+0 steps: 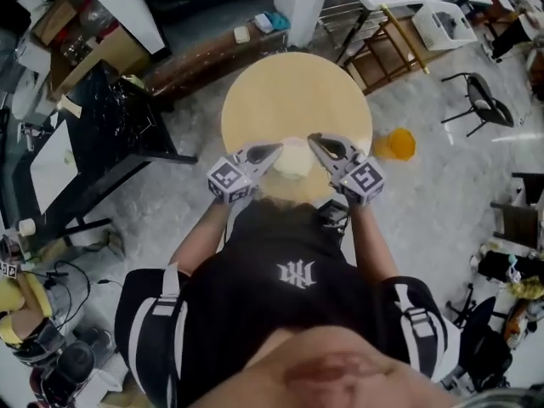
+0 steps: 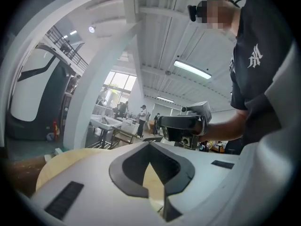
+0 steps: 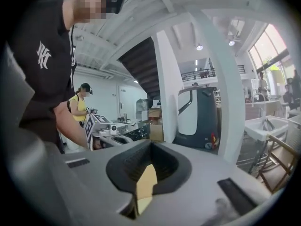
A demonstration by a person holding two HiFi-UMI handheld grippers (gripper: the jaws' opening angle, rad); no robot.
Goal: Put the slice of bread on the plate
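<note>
The left hand-held gripper (image 1: 274, 151) and the right hand-held gripper (image 1: 317, 142) hung above the near edge of the round table (image 1: 255, 109), in the middle of the head view, with their tips turned toward each other. Each gripper's own view showed its jaws together with nothing between them; only the bare wood of the table showed through the gap behind the pads.

Between the two tips, low on the table, lay a pale round thing, most likely the plate (image 1: 293, 163). At that size the bread could not be told apart from it, whether it lay on top or somewhere else.

With both grippers empty and off the table, no carrying step was in hand: either the slice was already set down or it had not yet been picked up. If it was not yet picked up, the next move called for finding the slice, opening one gripper, and coming down level over the soft bread so that the pads closed gently on its edges.
</note>
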